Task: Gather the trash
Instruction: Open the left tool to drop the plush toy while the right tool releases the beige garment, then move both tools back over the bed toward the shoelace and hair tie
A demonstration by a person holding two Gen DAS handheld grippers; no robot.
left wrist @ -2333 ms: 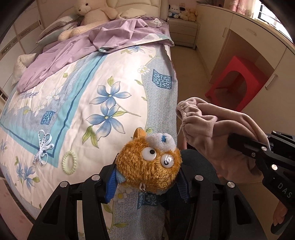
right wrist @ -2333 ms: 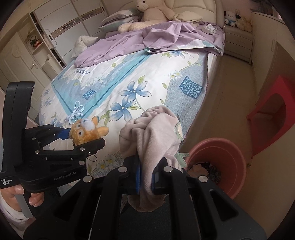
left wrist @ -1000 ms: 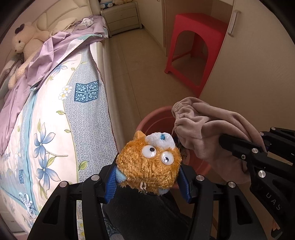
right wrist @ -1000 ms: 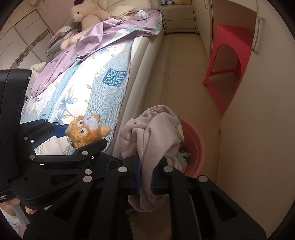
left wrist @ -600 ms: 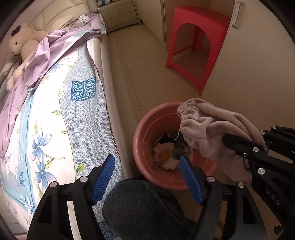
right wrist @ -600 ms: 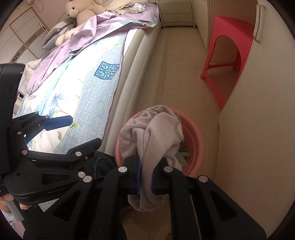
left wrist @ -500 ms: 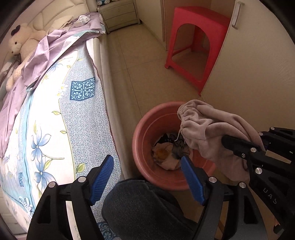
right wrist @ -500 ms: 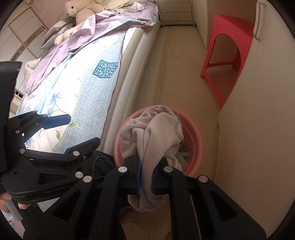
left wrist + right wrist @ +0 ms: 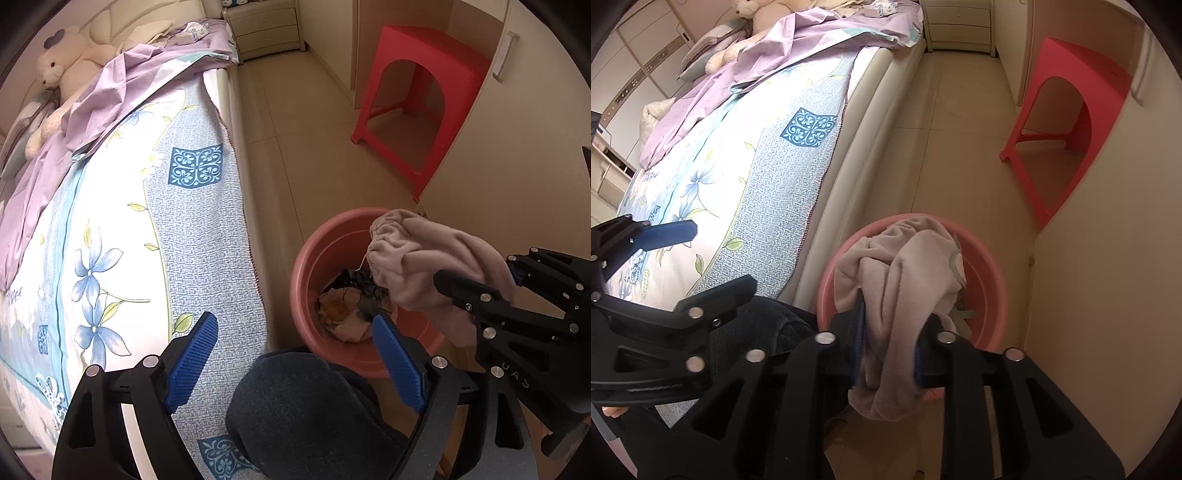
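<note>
Left gripper (image 9: 291,360) jaws just widened, empty, right gripper (image 9: 890,343) jaws just loosening around pink cloth (image 9: 908,280) above red bucket (image 9: 314,251)

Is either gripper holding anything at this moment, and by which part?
The left gripper is open and empty. The pinkish cloth hangs between the right gripper's just-opening jaws, at a bunched fold mid-cloth, over the pink bucket; whether the pads still press it cannot be told.

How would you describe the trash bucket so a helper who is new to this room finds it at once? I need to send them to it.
Start at the bed with the blue flowered cover. On the floor tiles just past its side stands the pink plastic bucket, round, open-topped, with crumpled items inside. The red stool farther along the floor has legs and a square top.
</note>
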